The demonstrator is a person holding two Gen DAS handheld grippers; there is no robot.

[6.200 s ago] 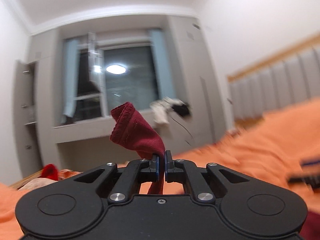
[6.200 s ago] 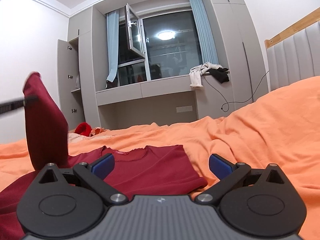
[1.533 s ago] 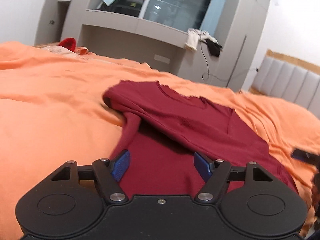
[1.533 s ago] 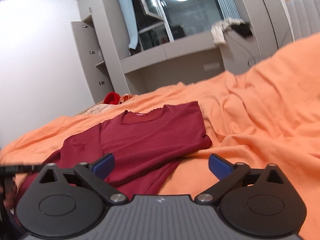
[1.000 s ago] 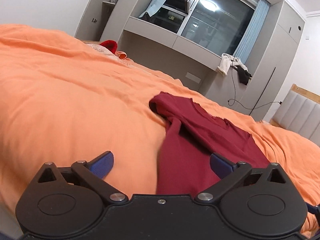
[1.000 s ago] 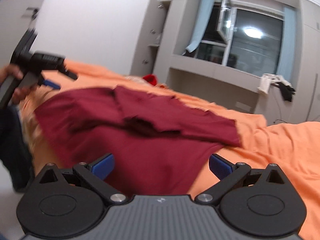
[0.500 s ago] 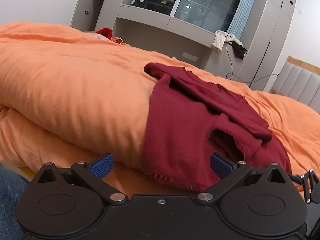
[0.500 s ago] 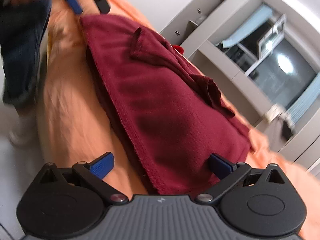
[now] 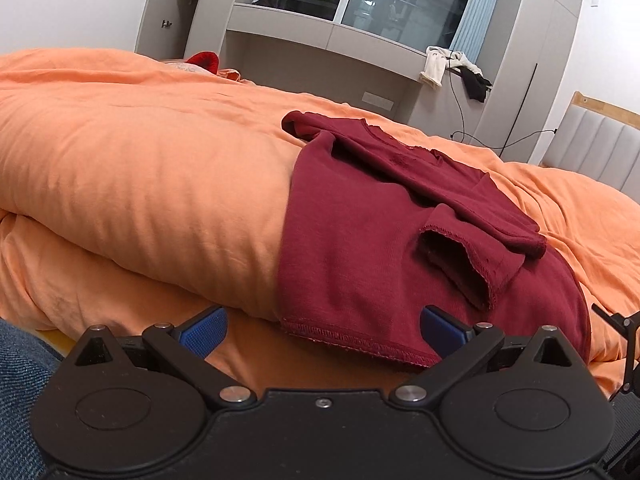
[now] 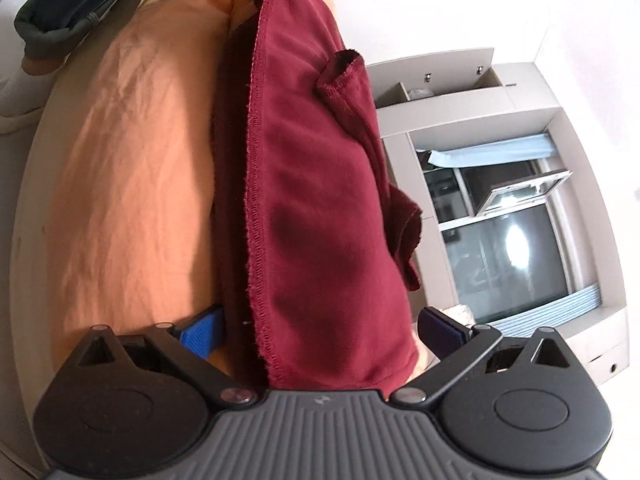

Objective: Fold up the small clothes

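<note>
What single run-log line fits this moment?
left gripper: open | right gripper: open, straddling hem | red shirt: sleeves folded in, on orange duvet

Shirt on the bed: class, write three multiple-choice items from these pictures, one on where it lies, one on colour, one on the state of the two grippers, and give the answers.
1. Where does the shirt lie?
A. on the windowsill
B. on the orange blanket, hem over the edge
C. on the floor

2. What colour is it?
A. dark red
B. white
C. blue

3. How are the left gripper and right gripper set?
A. both shut
B. one shut
C. both open

Answers: 1 B, the hem hangs over the blanket's edge; 2 A, dark red in both views; 3 C, both show wide gaps at the hem.
</note>
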